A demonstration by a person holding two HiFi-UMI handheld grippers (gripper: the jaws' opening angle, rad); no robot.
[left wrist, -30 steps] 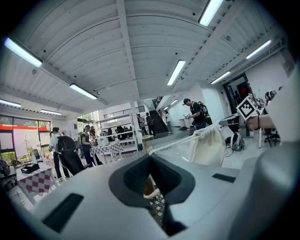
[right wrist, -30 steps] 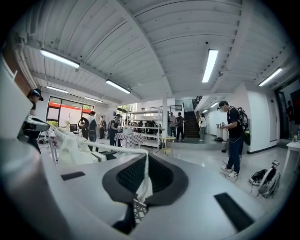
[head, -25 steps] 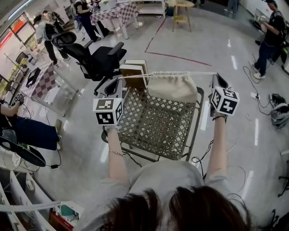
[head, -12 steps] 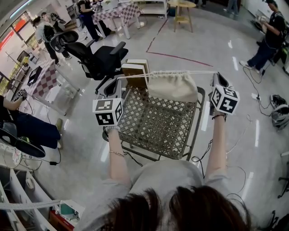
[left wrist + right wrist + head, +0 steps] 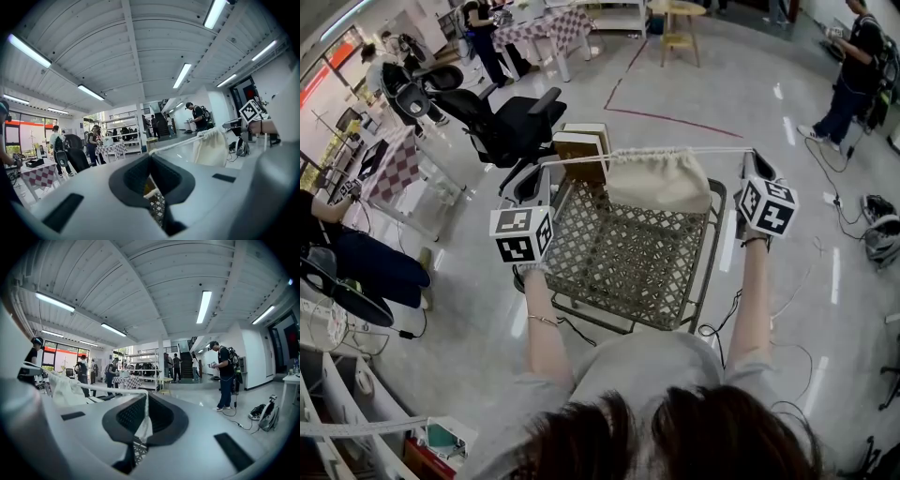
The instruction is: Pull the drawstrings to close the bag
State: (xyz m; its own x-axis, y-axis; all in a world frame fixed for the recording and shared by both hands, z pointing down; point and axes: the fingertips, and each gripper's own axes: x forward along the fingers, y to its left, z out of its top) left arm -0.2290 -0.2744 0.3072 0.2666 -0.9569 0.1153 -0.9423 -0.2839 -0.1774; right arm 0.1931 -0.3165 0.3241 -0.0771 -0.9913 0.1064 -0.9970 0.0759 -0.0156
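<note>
Left tool (image 5: 542, 173), right tool (image 5: 753, 164) clamped on drawstring (image 5: 581, 157) — bag (image 5: 661, 183) over mesh table (image 5: 628, 253); chair (image 5: 511, 122) behind.

We've got the bag (image 5: 659, 181) at the counter's (image 5: 619, 267) far end, its string (image 5: 694, 151) stretched between our left tool (image 5: 546, 165) and right tool (image 5: 749, 156); box (image 5: 579, 148) behind-left, chair (image 5: 511, 122) beyond.

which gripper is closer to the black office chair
Left. The left gripper is near the chair, at the table's left edge; the right gripper is across the table, beyond the bag.
</note>
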